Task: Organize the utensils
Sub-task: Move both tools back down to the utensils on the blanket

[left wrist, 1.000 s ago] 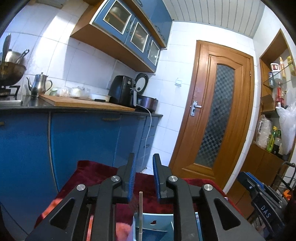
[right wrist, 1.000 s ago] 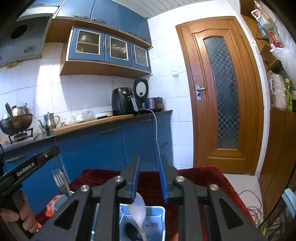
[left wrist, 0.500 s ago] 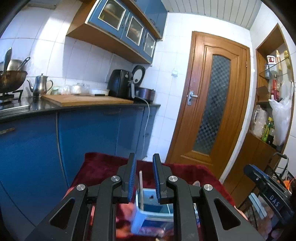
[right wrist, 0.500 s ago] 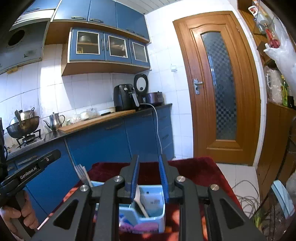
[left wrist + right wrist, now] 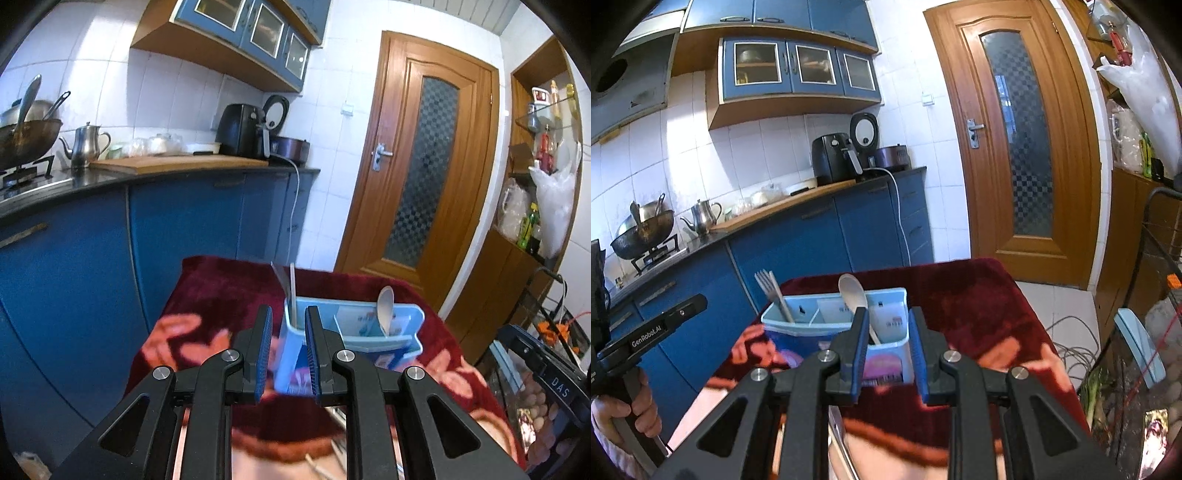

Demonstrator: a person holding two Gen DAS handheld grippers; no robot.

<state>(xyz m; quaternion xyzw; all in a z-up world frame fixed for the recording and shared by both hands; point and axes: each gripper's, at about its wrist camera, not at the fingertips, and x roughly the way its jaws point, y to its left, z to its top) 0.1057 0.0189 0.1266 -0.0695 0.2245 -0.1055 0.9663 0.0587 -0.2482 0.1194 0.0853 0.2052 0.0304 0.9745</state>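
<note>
A light blue utensil holder (image 5: 354, 334) (image 5: 831, 319) stands on a table under a dark red flowered blanket (image 5: 218, 291) (image 5: 964, 299). A fork (image 5: 767, 284) (image 5: 293, 295) stands upright in its left compartment. In its right compartment leans a pale spoon (image 5: 386, 306) (image 5: 852, 291). My left gripper (image 5: 288, 314) hovers just short of the holder's left end, jaws a little apart with nothing between them. Short of the holder's right end is my right gripper (image 5: 887, 314), also slightly open and empty. The spoon's handle passes behind its left finger (image 5: 857, 347).
Blue cabinets (image 5: 74, 266) and a worktop with a kettle (image 5: 85, 144) and a wok run along the left. A wooden door (image 5: 1019, 147) is ahead. A wire rack (image 5: 546, 332) stands to the right. Thin utensils (image 5: 321, 467) lie at the table's near edge. A hand (image 5: 613, 410) holds the left gripper's handle.
Both grippers have drawn back from the holder. The fork and spoon, which were right at the jaws, now stand in the holder ahead of the fingertips. The whole holder has come into view.
</note>
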